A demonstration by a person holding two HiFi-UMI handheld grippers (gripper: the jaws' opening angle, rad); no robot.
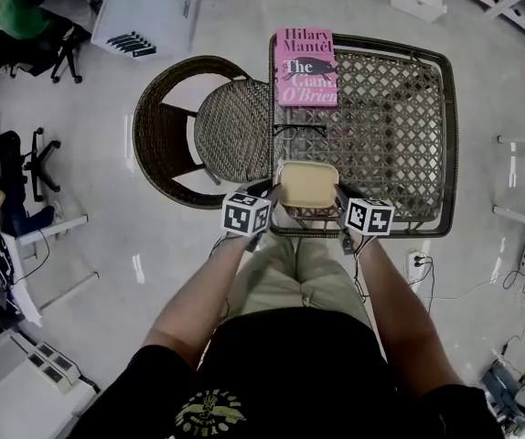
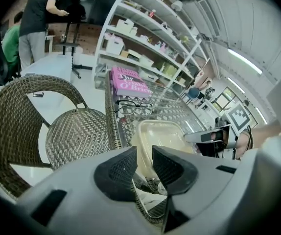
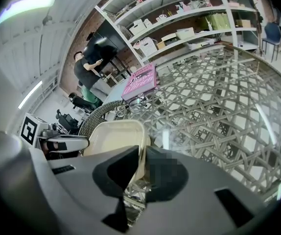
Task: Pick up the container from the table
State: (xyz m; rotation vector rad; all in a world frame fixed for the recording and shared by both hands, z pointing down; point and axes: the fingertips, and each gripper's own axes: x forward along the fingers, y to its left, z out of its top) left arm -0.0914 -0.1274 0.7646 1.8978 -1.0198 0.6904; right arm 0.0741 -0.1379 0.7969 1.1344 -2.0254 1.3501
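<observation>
A shallow beige container (image 1: 307,184) with a lid sits at the near edge of the wicker table (image 1: 451,135), and I cannot tell whether it rests on the glass or hangs just above it. My left gripper (image 1: 274,197) is at its left side. In the left gripper view the jaws (image 2: 144,166) stand close together with the container's (image 2: 162,137) rim between them. My right gripper (image 1: 340,198) is at the right side. Its jaws (image 3: 140,173) pinch the container's (image 3: 113,136) right rim.
A pink book (image 1: 307,67) lies at the table's far left corner, with a pair of glasses (image 1: 299,130) between it and the container. A round wicker chair (image 1: 217,131) stands against the table's left side. Shelving and white bins stand beyond, and a person (image 2: 37,18) stands far off.
</observation>
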